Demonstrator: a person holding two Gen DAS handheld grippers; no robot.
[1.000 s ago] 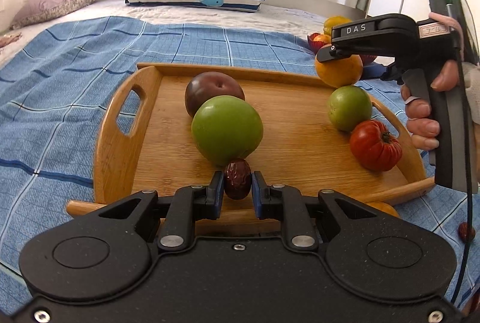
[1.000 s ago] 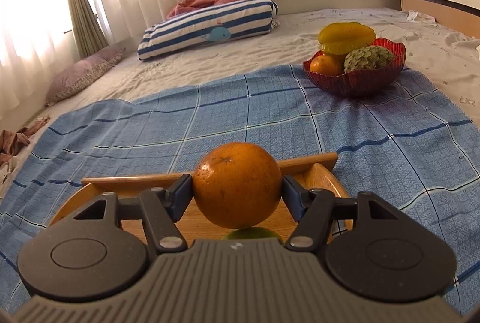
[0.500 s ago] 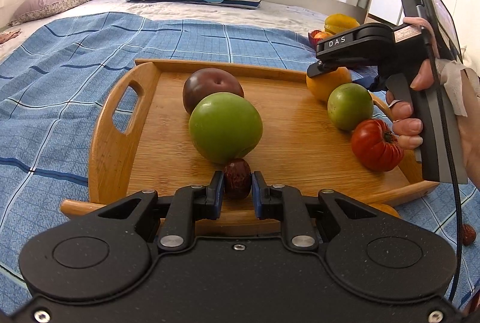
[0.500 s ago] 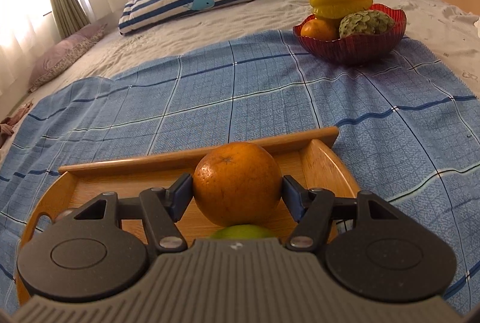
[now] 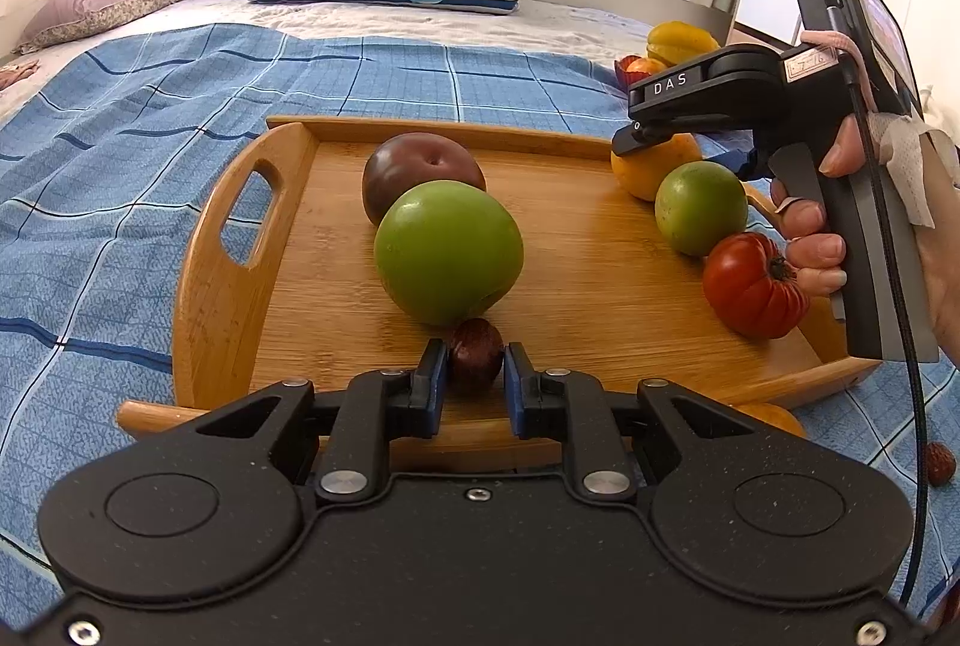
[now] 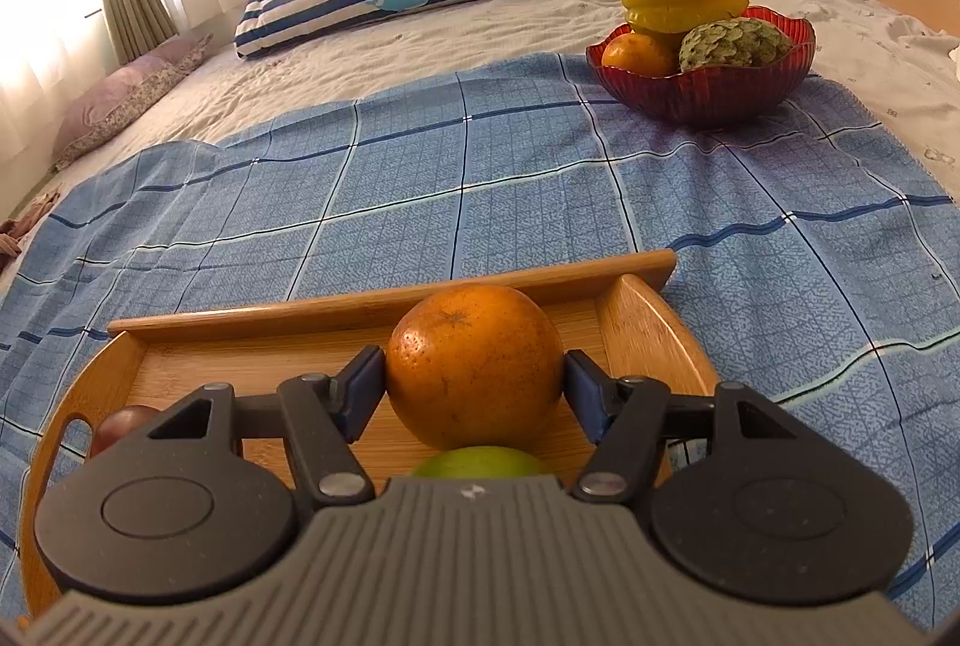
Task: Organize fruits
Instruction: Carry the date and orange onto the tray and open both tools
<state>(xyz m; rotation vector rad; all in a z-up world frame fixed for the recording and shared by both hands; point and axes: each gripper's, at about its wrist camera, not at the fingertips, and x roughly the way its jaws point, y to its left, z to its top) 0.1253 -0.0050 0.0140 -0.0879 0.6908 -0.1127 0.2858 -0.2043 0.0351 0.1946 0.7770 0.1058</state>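
The wooden tray (image 5: 240, 280) on the blue checked blanket (image 5: 120, 153) already carries most of the fruit: a dark plum (image 5: 420, 172), a big green fruit (image 5: 447, 250) in front of it, a smaller green fruit (image 5: 699, 208) and a ribbed red tomato (image 5: 750, 283) along the right side. The left tool (image 5: 476, 376) pinches a small brown date (image 5: 476, 355) low over the tray's near edge, just in front of the big green fruit. The right tool (image 6: 474, 385) is clamped on an orange (image 6: 474, 364) over the tray's far right corner, whether touching the wood I cannot tell. So two pieces look close to being set down, and neither is let go yet. Left to do, by my reading: another date (image 5: 939, 463) and an orange-coloured fruit (image 5: 771, 415) lie on the blanket beside the tray, while the red bowl (image 6: 708, 90) farther off holds more fruit. The only legible writing is "DAS" on the right tool's body; a small label behind it is unreadable.
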